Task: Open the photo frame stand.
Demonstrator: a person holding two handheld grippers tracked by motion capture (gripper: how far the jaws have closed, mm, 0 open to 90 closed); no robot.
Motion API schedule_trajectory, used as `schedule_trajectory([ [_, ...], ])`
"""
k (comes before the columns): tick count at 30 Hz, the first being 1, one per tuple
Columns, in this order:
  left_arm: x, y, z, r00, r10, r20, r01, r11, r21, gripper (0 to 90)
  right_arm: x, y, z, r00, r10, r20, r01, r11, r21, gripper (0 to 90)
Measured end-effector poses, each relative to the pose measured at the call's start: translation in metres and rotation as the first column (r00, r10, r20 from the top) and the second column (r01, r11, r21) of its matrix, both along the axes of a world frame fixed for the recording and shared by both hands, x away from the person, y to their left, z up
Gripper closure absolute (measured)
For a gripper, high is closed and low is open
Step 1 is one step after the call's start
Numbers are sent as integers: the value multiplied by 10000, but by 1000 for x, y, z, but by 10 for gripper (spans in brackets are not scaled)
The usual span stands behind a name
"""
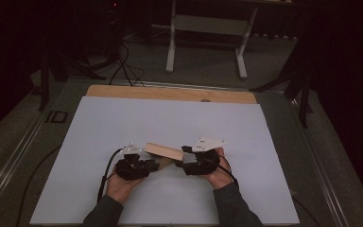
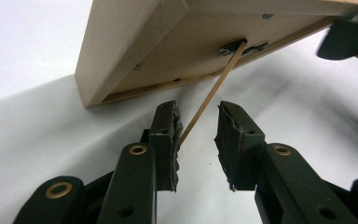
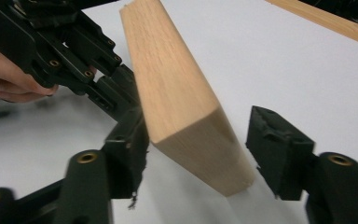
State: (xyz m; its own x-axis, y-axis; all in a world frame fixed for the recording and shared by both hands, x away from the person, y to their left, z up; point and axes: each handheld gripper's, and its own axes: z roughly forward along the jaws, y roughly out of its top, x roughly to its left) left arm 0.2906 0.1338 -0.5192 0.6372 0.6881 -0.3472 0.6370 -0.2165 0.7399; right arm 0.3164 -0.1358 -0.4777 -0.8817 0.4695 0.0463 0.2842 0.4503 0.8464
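A light wooden board [image 1: 162, 151] stands tilted on the white sheet between my two grippers. In the left gripper view its underside [image 2: 177, 51] shows a dark fitting [image 2: 240, 46]. From that fitting a thin tan strip [image 2: 209, 93] runs down to the inner face of one pad [image 2: 170, 135]. My left gripper [image 2: 196, 109] has its jaws apart, and the strip lies against that one pad alone. My right gripper [image 3: 198, 116] straddles the board's near corner [image 3: 200, 144]. One pad is close against the wood and the other pad [image 3: 272, 140] stands clear of it.
The white sheet [image 1: 170, 118] covers a wooden tabletop whose far edge [image 1: 170, 93] shows. Beyond it, on the dark floor, are a white-legged stand [image 1: 205, 42] and cables [image 1: 125, 66]. A hand [image 3: 4, 79] holds the left gripper [image 3: 74, 60] close beside the board.
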Motion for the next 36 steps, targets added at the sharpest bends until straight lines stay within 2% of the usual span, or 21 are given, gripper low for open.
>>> schedule_trajectory([
  [5, -1, 2, 2, 10000, 44, 85, -44, 10000, 5, 667, -2, 0, 3, 9999, 127, 40, -128, 9999, 107, 308],
  [13, -3, 8, 9, 9995, 173, 279, -170, 9998, -94, 639, -2, 0, 4, 9998, 213, 39, -213, 9996, 165, 301],
  [18, -3, 12, 12, 9990, 272, 355, -265, 9995, -195, 623, -5, 2, 4, 9985, 541, 96, -542, 9984, 166, 282],
  [23, -6, 14, 17, 9986, 312, 432, -298, 9990, -342, 617, -5, 1, 6, 9983, 557, 185, -562, 9980, 275, 281],
  [29, -8, 16, 20, 9979, 376, 527, -361, 9989, -291, 608, -6, -1, 9, 9981, 584, 196, -592, 9973, 428, 283],
  [31, -9, 16, 22, 9980, 347, 528, -324, 9985, -432, 603, -6, -1, 11, 9981, 589, 195, -598, 9970, 497, 284],
  [36, -11, 14, 25, 9971, 283, 701, -266, 9993, -255, 591, -6, -2, 13, 9983, 535, 214, -548, 9964, 639, 284],
])
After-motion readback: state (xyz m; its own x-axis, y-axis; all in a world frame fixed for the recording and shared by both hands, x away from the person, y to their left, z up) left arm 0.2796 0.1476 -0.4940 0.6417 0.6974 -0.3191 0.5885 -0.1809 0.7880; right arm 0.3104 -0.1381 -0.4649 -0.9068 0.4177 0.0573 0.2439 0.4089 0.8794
